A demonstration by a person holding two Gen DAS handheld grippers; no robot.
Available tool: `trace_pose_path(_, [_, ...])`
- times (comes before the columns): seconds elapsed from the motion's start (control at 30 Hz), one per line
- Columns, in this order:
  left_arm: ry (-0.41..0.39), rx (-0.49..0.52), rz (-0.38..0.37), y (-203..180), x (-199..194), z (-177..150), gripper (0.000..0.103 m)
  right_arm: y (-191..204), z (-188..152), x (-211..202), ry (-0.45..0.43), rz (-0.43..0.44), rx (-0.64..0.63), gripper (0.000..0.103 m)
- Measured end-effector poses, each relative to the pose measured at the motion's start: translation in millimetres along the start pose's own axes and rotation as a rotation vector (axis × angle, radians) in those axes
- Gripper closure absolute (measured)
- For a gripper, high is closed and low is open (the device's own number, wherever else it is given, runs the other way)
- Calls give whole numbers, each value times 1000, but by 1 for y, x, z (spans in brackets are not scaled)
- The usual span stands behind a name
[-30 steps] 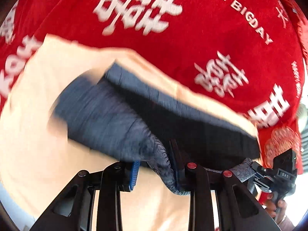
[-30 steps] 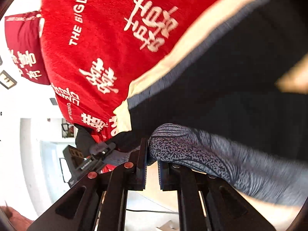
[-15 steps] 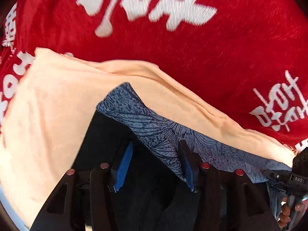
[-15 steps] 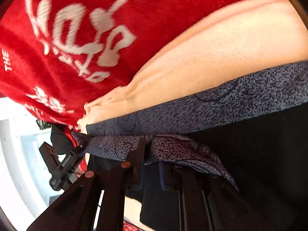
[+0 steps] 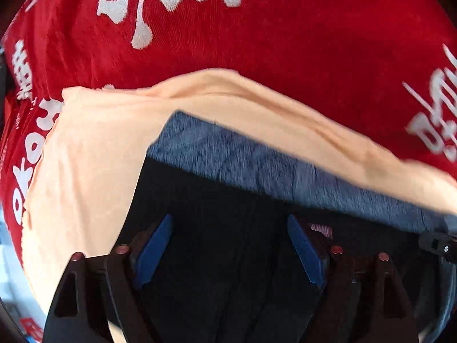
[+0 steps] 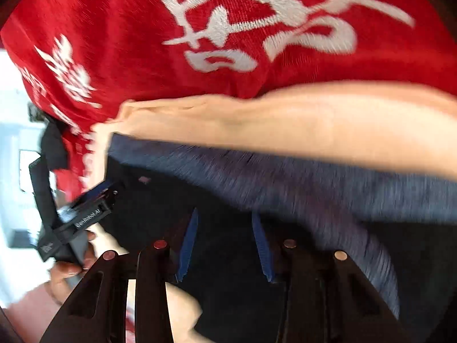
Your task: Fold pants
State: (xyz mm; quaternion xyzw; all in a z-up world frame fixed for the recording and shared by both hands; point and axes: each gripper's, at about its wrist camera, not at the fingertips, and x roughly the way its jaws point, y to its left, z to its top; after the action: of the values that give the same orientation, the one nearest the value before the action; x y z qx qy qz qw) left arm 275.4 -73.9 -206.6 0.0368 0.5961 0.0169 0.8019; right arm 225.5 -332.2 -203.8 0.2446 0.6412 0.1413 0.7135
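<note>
Dark pants with blue-grey patterned waistband [image 5: 285, 171] on peach cloth [image 5: 85, 171] over red white-lettered cover [image 5: 285, 43] | left hand-held gripper [image 5: 228, 251] spread, jaws just opening, empty | right hand-held gripper [image 6: 225, 245] parted, just opening, empty

A red velvety cloth with white printed characters [image 5: 285, 43] covers the surface; a peach fabric sheet [image 5: 85, 171] lies spread over it.

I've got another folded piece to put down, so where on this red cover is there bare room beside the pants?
Free: the red cover beyond the peach cloth, far side in both wrist views. Narrower: the peach cloth's border around the pants. Crowded: over the pants, where the left gripper and right gripper, jaws just opened, hover with nothing pinched.
</note>
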Motion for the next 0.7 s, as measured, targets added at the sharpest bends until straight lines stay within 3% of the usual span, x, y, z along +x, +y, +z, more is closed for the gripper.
trace_pose_path(0.13, [29,-6,18,-2,-2,8,16,-23,14,-18,-65,98,121,63])
trace_pose_path(0.2, [41,12,22,-4,-15,6,16,-31,7,-38,-95,135,149,55])
trace_pose_path(0.27, [34,51,15,-13,-35,-3,16,-31,-5,-58,-116,142,148,42])
trace_pose_path(0.43, [40,168,-51,-50,-81,-43,16,-45,-66,-110,-142,127,159,41])
trace_pose_path(0.6, [80,314,-208,-109,-106,-90,16,-85,-147,-153,-204,55,269,41])
trace_pose_path(0.7, [87,406,-314,-147,-120,-117,16,-119,-218,-185,-253,-25,387,41])
